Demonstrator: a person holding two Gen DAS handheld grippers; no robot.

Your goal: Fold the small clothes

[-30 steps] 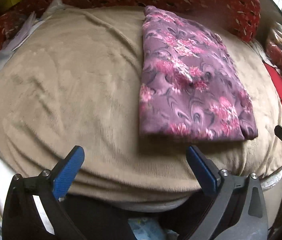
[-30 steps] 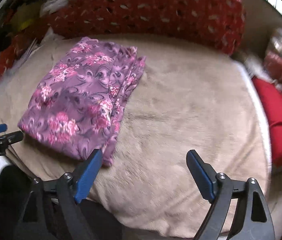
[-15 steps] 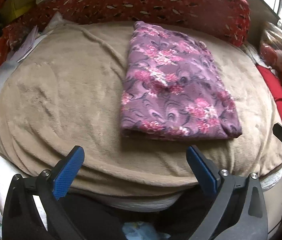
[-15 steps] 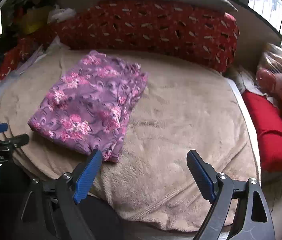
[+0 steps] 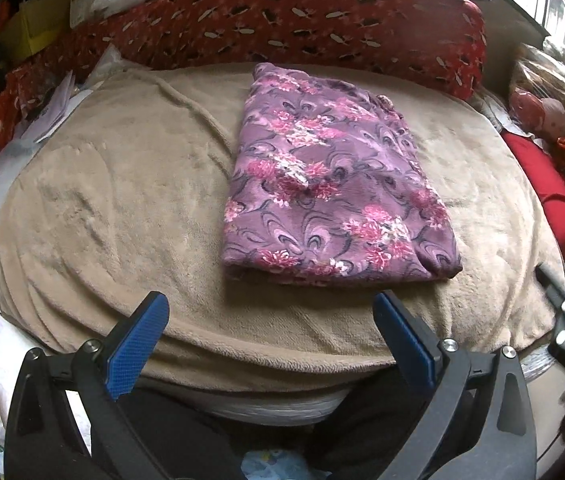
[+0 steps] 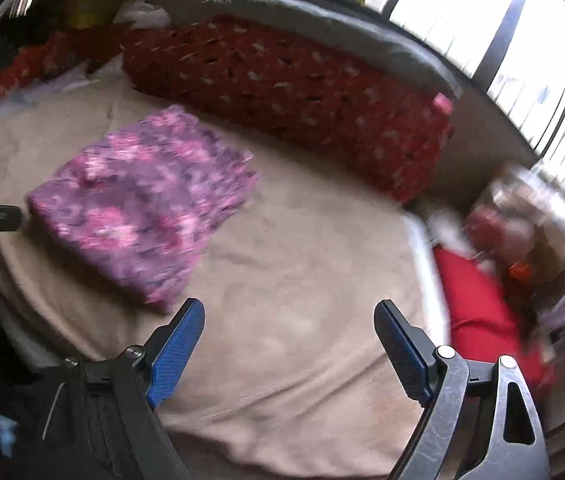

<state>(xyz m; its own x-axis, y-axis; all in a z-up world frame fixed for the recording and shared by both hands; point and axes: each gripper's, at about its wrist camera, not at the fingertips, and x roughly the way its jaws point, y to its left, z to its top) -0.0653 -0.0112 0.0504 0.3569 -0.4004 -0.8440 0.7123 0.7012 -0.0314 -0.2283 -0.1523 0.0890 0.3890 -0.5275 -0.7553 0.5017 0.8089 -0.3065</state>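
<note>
Your left claw (image 5: 268, 320) hangs released, its blue fingers (image 5: 138, 344) spread wide with nothing between them, just off the near edge of the beige blanket (image 5: 122, 200). The folded purple flowered garment (image 5: 330, 184) lies flat on that blanket, straight ahead of the left claw and apart from it — a neat rectangle with its folded edge nearest you. Behind it, a long red patterned pillow (image 5: 302, 12) runs along the far side of the bed. Your right claw (image 6: 288, 320) is released too, fingers wide and empty, above bare blanket to the right of the garment (image 6: 142, 200); its view is blurred, so fine detail there cannot be told. A plain red cushion (image 6: 478, 300) sits off the blanket's right edge, and the right claw's dark tips show at the right border of the left view.
</note>
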